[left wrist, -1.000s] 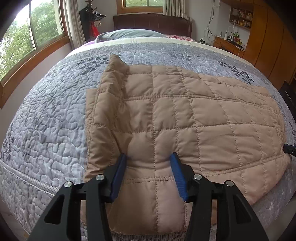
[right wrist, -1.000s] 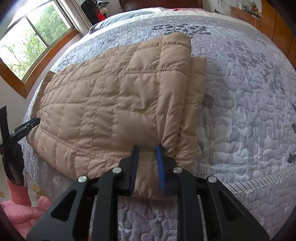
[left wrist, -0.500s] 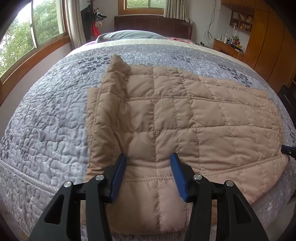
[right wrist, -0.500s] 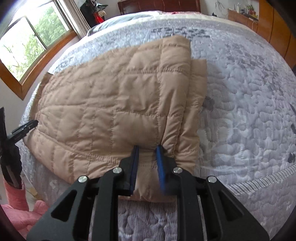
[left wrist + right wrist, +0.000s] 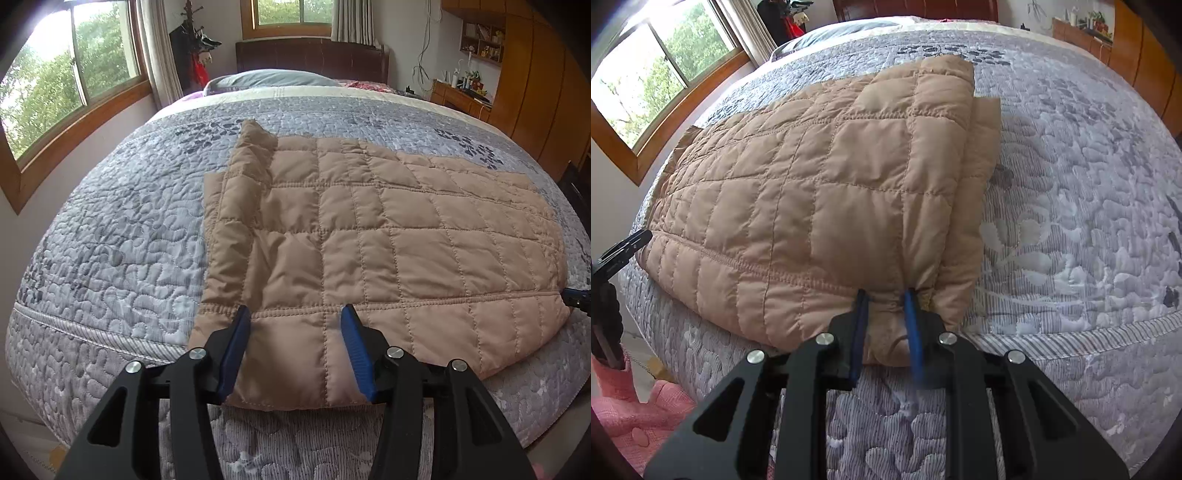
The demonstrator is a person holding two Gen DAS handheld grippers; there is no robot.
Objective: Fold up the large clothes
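Observation:
A tan quilted jacket (image 5: 369,236) lies flat across the foot of the bed, its sleeves folded in along both sides. My left gripper (image 5: 295,314) is open, its blue pads (image 5: 238,339) astride the jacket's hem near the left corner. My right gripper (image 5: 886,295) is shut on the jacket (image 5: 827,184) at the hem by the right folded edge, with fabric bunched between the pads (image 5: 913,321). The right gripper's tip (image 5: 576,297) shows at the edge of the left wrist view, and the left gripper (image 5: 620,251) at the edge of the right wrist view.
The bed (image 5: 110,236) has a grey floral quilted cover, a pillow (image 5: 273,77) and a dark headboard (image 5: 314,57) at the far end. Windows (image 5: 66,92) lie left, wooden cabinets (image 5: 535,85) right. A pink sleeve (image 5: 631,413) shows at lower left.
The left gripper has drawn back toward the bed's foot, so its pads now sit over the hem band instead of higher on the jacket. The right gripper stays clamped on the hem.

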